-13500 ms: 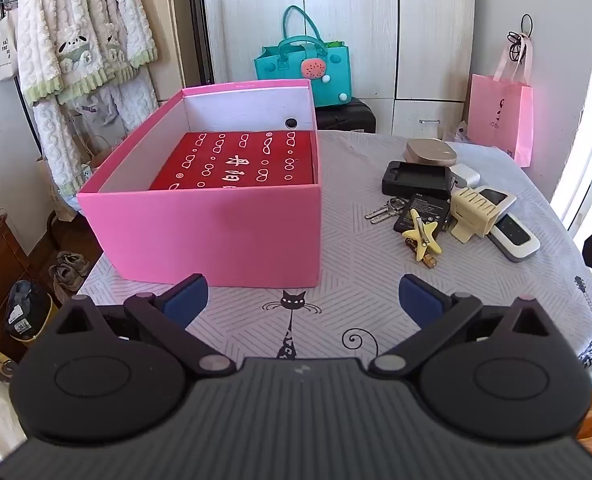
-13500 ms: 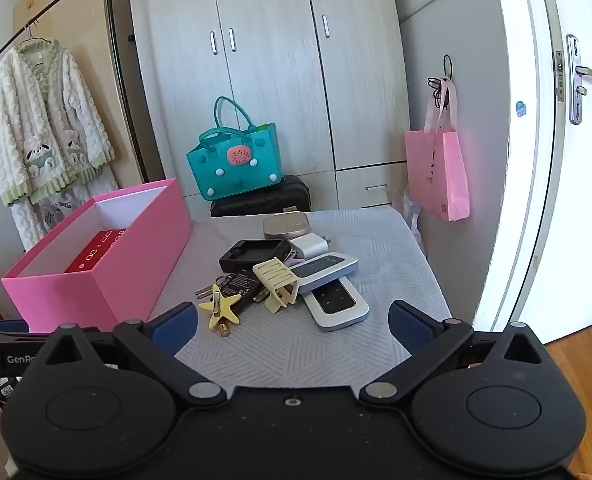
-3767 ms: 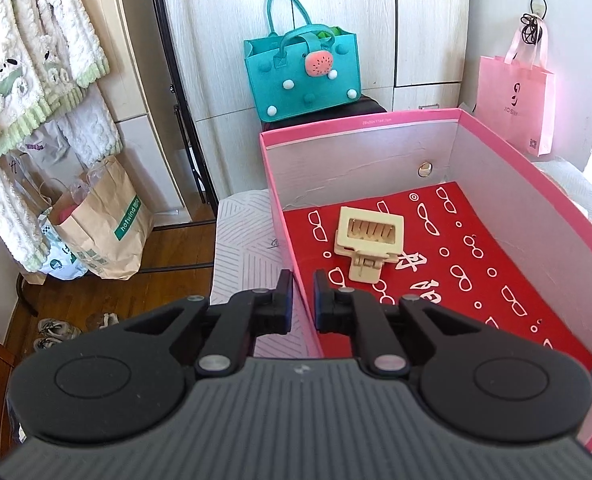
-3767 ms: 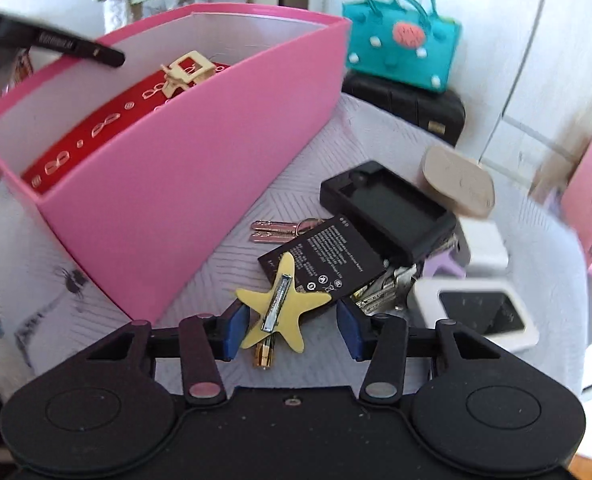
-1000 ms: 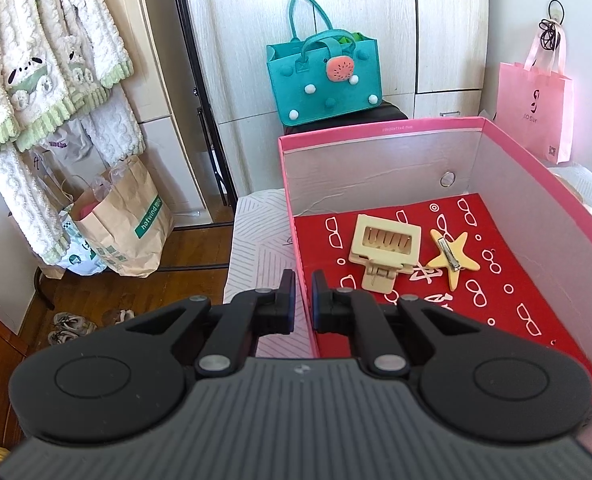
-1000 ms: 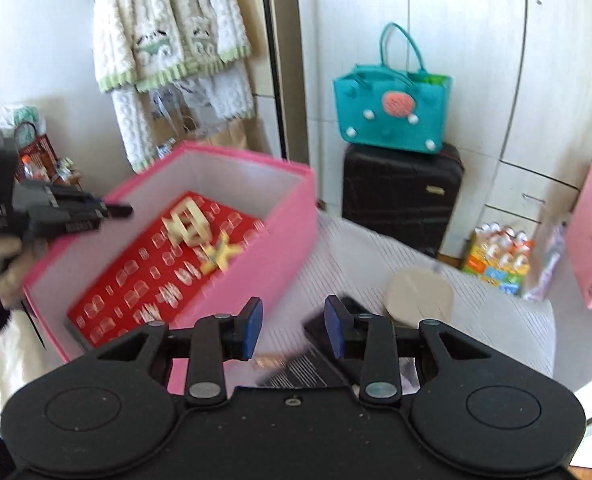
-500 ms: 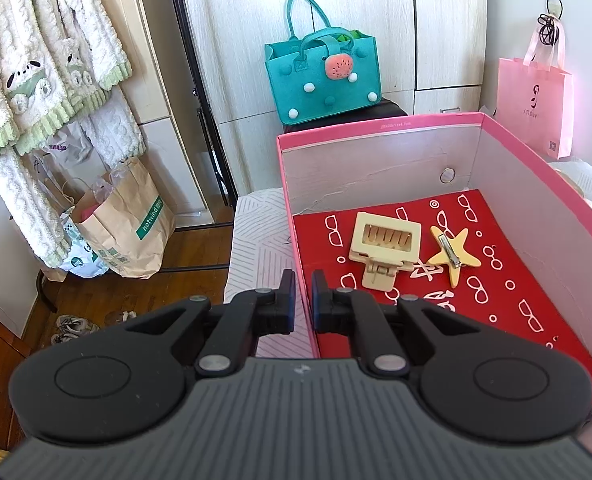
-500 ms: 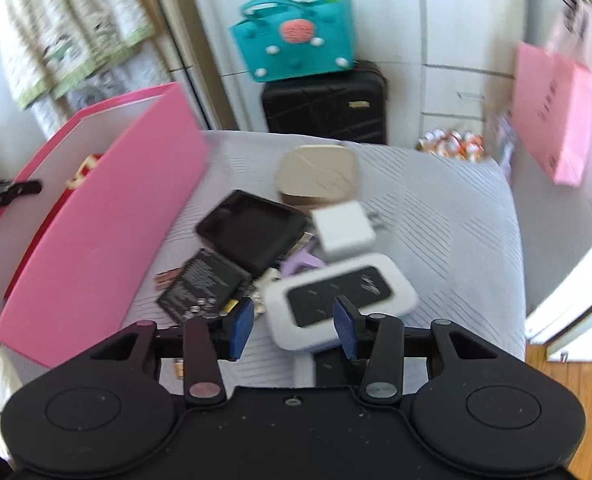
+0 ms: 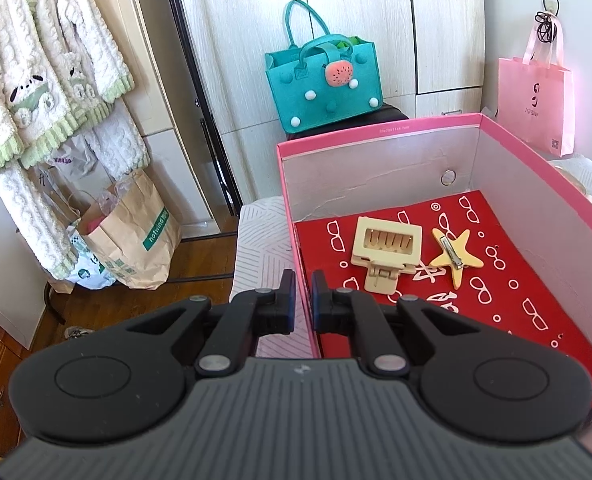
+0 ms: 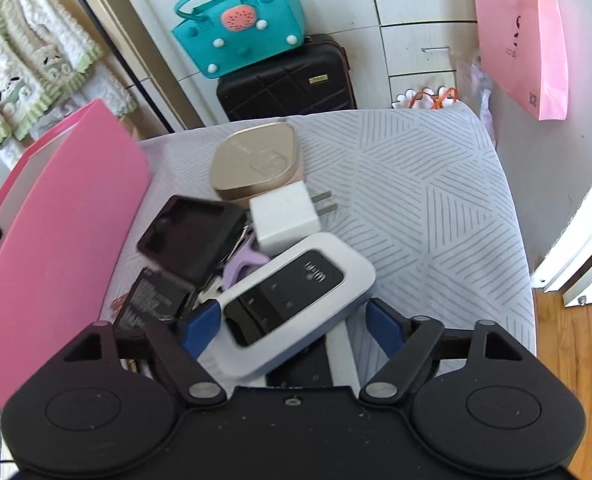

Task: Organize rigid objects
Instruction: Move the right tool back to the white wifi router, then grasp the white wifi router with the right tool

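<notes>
My right gripper (image 10: 289, 326) has just been opening wide, its jaws either side of the white Wi-Fi router (image 10: 291, 302), bottom centre, not pressing it. My left gripper (image 9: 303, 298) pinches the pink box (image 9: 376, 136) wall. Lower left, a paper bag (image 9: 135, 240) reads "hotwind".

pink box (image 9: 380, 130), red glasses-print lining (image 9: 508, 280), yellow star clip (image 9: 456, 254)

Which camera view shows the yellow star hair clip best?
The left wrist view: the star hair clip lies fully visible on the red floor of the pink box, beside the cream claw clip. The right wrist view shows only the box's outer wall, no clip.
</notes>
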Action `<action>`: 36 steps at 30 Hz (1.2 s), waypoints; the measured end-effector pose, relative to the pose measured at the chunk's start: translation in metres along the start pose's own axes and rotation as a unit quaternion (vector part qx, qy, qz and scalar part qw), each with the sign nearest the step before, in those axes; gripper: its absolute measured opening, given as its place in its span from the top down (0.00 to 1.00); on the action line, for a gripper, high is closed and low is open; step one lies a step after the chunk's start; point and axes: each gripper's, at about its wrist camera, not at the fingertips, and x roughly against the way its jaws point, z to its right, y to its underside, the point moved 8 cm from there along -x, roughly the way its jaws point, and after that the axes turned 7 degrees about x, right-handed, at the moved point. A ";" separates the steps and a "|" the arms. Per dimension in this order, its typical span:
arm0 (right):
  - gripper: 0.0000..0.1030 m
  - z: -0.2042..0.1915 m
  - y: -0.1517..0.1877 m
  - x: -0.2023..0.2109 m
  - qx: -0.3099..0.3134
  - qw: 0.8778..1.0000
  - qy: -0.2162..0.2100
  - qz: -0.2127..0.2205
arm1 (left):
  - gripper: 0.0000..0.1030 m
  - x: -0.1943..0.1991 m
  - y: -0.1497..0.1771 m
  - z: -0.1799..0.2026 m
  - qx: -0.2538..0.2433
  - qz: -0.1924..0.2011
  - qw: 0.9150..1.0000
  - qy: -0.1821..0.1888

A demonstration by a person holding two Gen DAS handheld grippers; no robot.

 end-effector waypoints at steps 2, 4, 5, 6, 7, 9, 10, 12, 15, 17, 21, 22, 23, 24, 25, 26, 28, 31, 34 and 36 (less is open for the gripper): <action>0.16 -0.003 -0.003 -0.004 0.011 1.000 0.010 -0.001 | 0.93 0.000 0.000 0.000 0.000 0.001 1.000 0.000; 0.16 -0.008 -0.006 -0.007 0.032 0.999 0.021 -0.001 | 0.93 0.000 0.000 0.000 0.001 0.000 1.000 0.001; 0.15 -0.011 -0.006 -0.010 0.042 0.999 0.027 -0.001 | 0.93 0.000 0.000 0.000 0.001 -0.001 1.000 0.001; 0.15 -0.013 -0.006 -0.013 0.052 0.998 0.031 -0.002 | 0.93 0.000 0.000 0.000 0.000 -0.001 1.000 0.001; 0.13 -0.015 -0.007 -0.015 0.062 0.997 0.038 -0.002 | 0.93 0.001 0.001 0.001 -0.002 -0.001 1.000 0.000; 0.12 -0.020 -0.006 -0.017 0.085 0.995 0.054 0.000 | 0.93 0.001 0.001 0.001 -0.004 -0.001 1.000 -0.002; 0.11 -0.022 -0.007 -0.017 0.094 0.994 0.060 0.006 | 0.93 0.001 0.000 0.000 -0.004 -0.001 1.000 -0.001; 0.11 -0.023 -0.008 -0.015 0.101 0.992 0.072 0.011 | 0.93 0.001 0.000 0.000 -0.004 -0.001 1.000 -0.002; 0.23 -0.024 -0.009 -0.006 0.117 0.989 0.086 0.033 | 0.93 0.001 0.001 0.000 -0.004 -0.002 1.000 -0.002; 0.37 -0.024 -0.009 0.002 0.117 0.989 0.083 0.042 | 0.93 0.001 0.000 0.000 -0.004 -0.001 1.000 -0.003; 0.58 -0.026 -0.011 0.016 0.112 0.990 0.071 0.053 | 0.93 0.001 0.001 0.000 -0.004 -0.002 1.000 -0.003; 0.63 -0.027 -0.012 0.019 0.106 0.991 0.065 0.056 | 0.93 0.001 0.001 0.000 -0.004 -0.001 1.000 -0.002; 0.67 -0.026 -0.012 0.022 0.102 0.991 0.059 0.056 | 0.93 0.001 0.001 0.000 -0.005 -0.001 1.000 -0.003; 0.70 -0.027 -0.012 0.023 0.097 0.992 0.051 0.059 | 0.93 0.001 0.000 0.000 -0.004 -0.001 1.000 -0.003; 0.73 -0.028 -0.012 0.024 0.093 0.993 0.041 0.060 | 0.93 0.001 0.001 0.000 -0.004 -0.002 1.000 -0.002; 0.74 -0.028 -0.011 0.026 0.087 0.994 0.034 0.059 | 0.93 0.001 0.001 0.000 -0.004 -0.002 1.000 -0.001; 0.75 -0.030 -0.010 0.027 0.078 0.995 0.023 0.061 | 0.93 0.001 0.001 0.000 -0.004 -0.002 1.000 -0.002; 0.77 -0.035 -0.008 0.029 0.071 0.995 0.002 0.064 | 0.93 0.001 0.001 0.000 -0.005 -0.002 1.000 -0.002; 0.80 -0.043 -0.008 0.026 0.060 0.996 -0.036 0.062 | 0.93 0.001 0.001 0.000 -0.003 -0.002 1.000 -0.001; 0.79 -0.049 -0.008 0.017 0.068 0.996 -0.040 0.052 | 0.93 0.000 0.001 0.000 -0.002 -0.002 1.000 0.001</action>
